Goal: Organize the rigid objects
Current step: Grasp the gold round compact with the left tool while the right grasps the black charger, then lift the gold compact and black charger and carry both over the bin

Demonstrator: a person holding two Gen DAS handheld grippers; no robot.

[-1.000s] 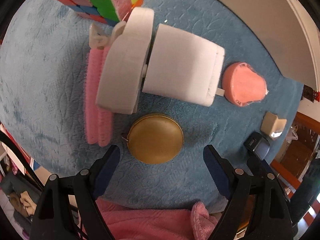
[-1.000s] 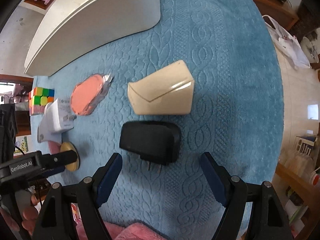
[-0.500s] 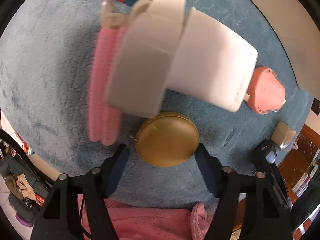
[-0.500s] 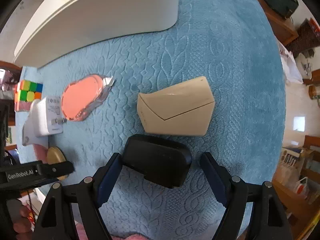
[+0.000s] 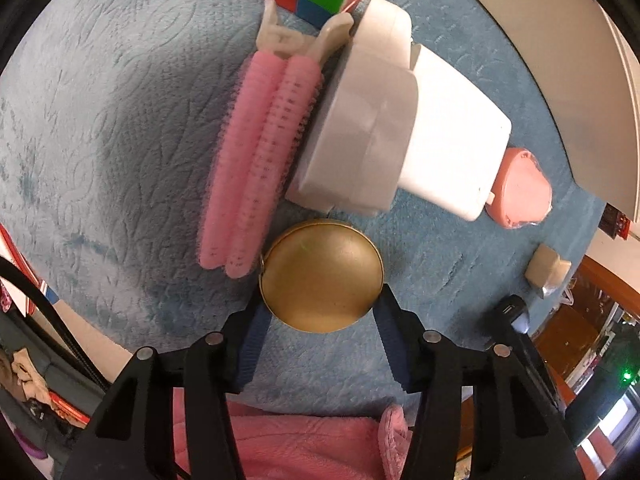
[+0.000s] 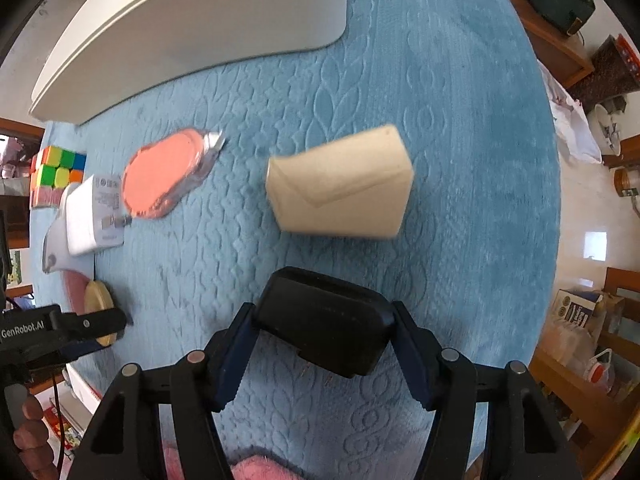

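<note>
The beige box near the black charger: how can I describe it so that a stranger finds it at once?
Start at the blue blanket and find the white board at its far edge. Nearer than the board lies the beige box, just beyond the black charger. It alone is cream and wedge-shaped, with an envelope-like flap line.

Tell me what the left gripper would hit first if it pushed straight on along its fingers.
The left gripper already has the round gold tin between its closing jaws, pads at its sides. Beyond it, probably the white charger, though depth is unclear.
</note>
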